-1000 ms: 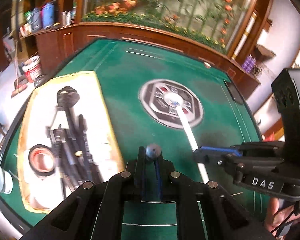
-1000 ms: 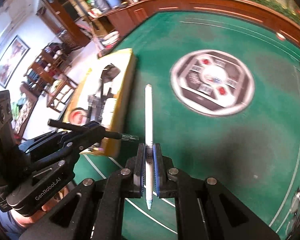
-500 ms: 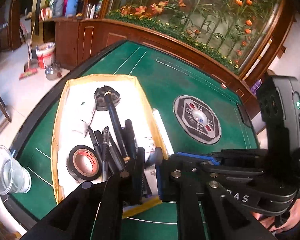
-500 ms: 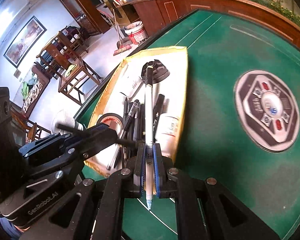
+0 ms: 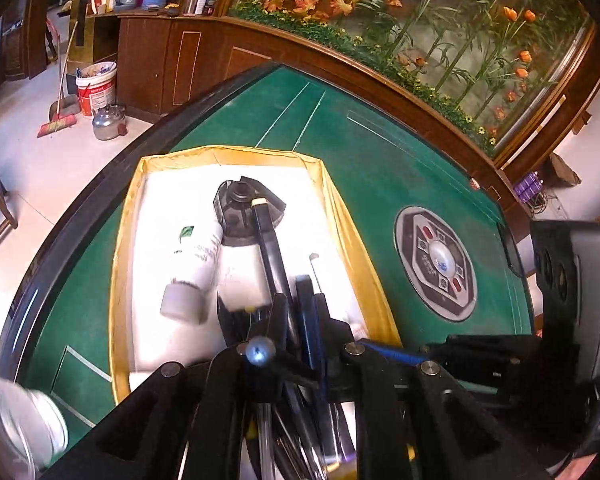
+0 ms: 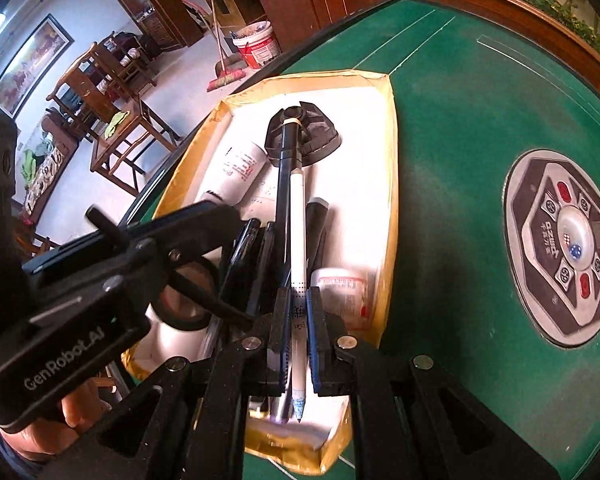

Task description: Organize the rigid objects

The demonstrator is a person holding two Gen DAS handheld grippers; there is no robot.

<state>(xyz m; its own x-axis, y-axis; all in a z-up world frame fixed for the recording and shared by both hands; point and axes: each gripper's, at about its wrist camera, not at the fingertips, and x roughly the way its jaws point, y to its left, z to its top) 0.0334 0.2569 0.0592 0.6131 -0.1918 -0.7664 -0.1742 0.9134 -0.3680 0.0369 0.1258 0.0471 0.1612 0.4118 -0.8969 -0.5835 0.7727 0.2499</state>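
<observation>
Right hand-held gripper [image 6: 299, 320] is clamped on a white pen [image 6: 298, 240], held over the yellow-rimmed tray [image 6: 390, 184] on the green table [image 6: 460, 120]; pen tip points back toward the camera, its far end reaches toward the black lens-like cap [image 6: 304, 132] at the tray's far end.

Left hand-held gripper [image 5: 298, 320] is just cracking open, with a black pen [image 5: 272, 256] still between its fingers, over the near half of the tray [image 5: 340, 216].

Only the right wrist view shows the roll of black tape [image 6: 188, 296] at the tray's near left, half hidden behind the left unit, plus the small red-printed white bottle [image 6: 344, 292] by the tray's right rim. Only the left wrist view shows the white tube with a grey cap [image 5: 192, 272] and green leaf mark, left of the black cap [image 5: 244, 208].

Readable: "GenRobot.AI" on the left unit's body, seen from the right wrist. Print on the tube and bottle is too blurred.
</observation>
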